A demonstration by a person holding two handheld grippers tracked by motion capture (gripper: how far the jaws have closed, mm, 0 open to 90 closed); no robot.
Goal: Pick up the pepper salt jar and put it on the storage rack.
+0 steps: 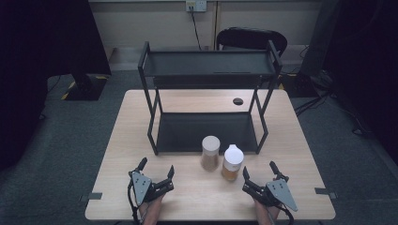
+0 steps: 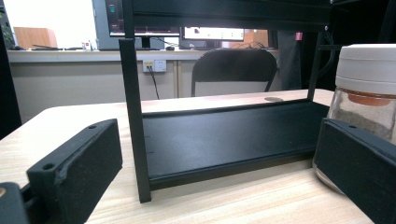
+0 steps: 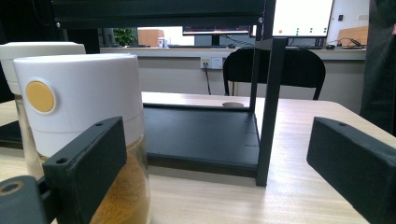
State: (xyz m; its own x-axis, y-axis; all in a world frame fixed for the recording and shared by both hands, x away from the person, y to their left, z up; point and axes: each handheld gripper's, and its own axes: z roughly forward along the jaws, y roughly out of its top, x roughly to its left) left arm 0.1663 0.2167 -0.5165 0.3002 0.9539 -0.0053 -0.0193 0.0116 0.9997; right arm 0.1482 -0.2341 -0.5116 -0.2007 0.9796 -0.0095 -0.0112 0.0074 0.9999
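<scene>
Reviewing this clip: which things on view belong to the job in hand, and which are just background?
In play: jar with the white lid, jar with the beige lid, black two-tier rack, left gripper and right gripper, both open.

Background: black chair, wall socket, table's cable hole.

The bench [image 1: 206, 197] was evenly lit from overhead while the room around it lay dark; bright screens behind the rack [image 2: 224, 140] glared, and close edges blurred.

Two jars [image 1: 210, 152] [image 1: 232, 162] — one black rack [image 1: 206, 70], one chair [image 1: 251, 38], one table [image 1: 131, 122].
</scene>
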